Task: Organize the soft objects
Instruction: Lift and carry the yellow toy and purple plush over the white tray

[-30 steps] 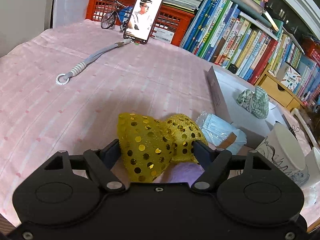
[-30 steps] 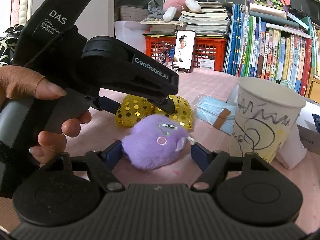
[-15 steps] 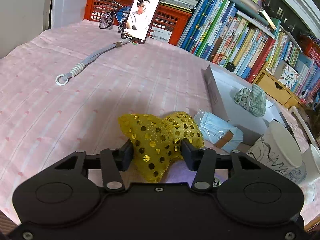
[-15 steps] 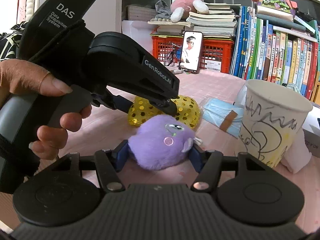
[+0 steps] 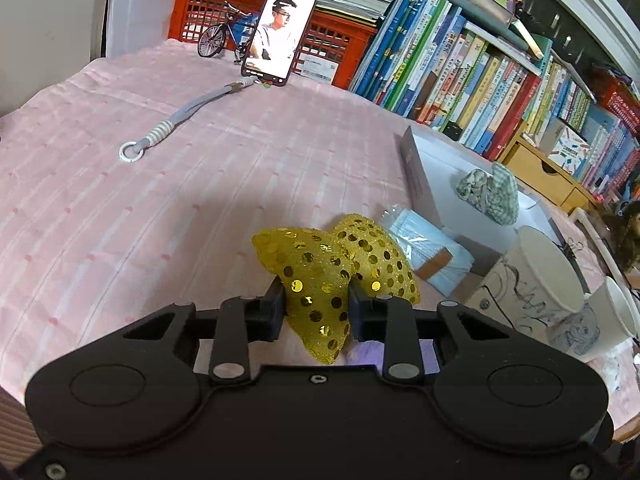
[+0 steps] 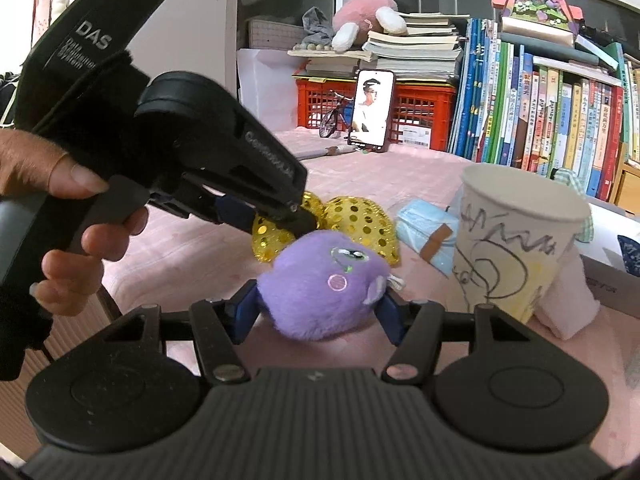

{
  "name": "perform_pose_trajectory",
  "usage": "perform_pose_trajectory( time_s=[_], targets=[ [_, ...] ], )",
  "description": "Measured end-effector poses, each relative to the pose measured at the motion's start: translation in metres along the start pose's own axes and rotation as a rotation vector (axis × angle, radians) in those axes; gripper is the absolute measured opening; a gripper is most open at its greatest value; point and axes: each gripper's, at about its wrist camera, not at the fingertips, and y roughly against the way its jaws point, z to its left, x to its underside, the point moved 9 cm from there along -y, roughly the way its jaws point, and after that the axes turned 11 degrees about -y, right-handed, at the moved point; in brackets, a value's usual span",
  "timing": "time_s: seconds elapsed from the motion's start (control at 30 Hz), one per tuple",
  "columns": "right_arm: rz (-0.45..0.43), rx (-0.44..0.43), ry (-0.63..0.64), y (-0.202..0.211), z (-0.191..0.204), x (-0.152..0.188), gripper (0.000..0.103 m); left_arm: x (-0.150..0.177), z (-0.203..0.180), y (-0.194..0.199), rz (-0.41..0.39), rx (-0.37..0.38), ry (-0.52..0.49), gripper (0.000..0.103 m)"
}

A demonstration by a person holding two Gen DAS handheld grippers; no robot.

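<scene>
I have both tongs committed at once. The left tongs (image 5: 317,307) have just been closing and now pinch one lobe of the gold sequinned bow (image 5: 334,272), which lies on the pink-clothed counter (image 5: 160,208). The right tongs (image 6: 318,312) have also just closed in and are clenched on the purple plush toy (image 6: 324,284), pads pressing its flanks, with the toy sitting on the counter directly in front of the bow.

Risks from here, as I judge them:

1. Slip of the bow. The grasp covers only a narrow fold of slick, sequinned fabric. A quick lift may pull it free.
2. Collision between tools. In the right wrist view the left tongs' tip hangs just above the plush toy. Raising both together may knock one tool against the other.
3. Cup upset. The paper cup (image 6: 520,240) stands near the toy, on its right. A sideways swing toward the white box (image 5: 452,184) may tip it.
4. Snagging. The packet of blue masks (image 5: 428,248) lies just beside the bow; whether they touch, I cannot tell. It may drag along.
</scene>
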Motion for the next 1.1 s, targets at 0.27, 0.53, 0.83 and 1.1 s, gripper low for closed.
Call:
perform_pose_trajectory(
  time_s=[0.27, 0.53, 0.83, 1.1],
  targets=[
    [-0.007, 0.011, -0.008, 0.012, -0.008, 0.000, 0.064, 0.016, -0.013, 0.020, 0.008, 0.028, -0.030, 0.029],
    [-0.013, 0.025, 0.023, 0.030, -0.011, 0.007, 0.064, 0.026, -0.020, 0.038, -0.028, 0.021, -0.068, 0.042],
    [-0.015, 0.046, 0.001, 0.039, -0.021, 0.010, 0.064, 0.020, -0.012, 0.016, -0.050, 0.033, 0.046, 0.063],
    [-0.017, 0.057, -0.020, 0.042, -0.027, 0.009, 0.064, 0.017, -0.009, 0.007, -0.060, 0.017, 0.100, 0.028]
  ],
)
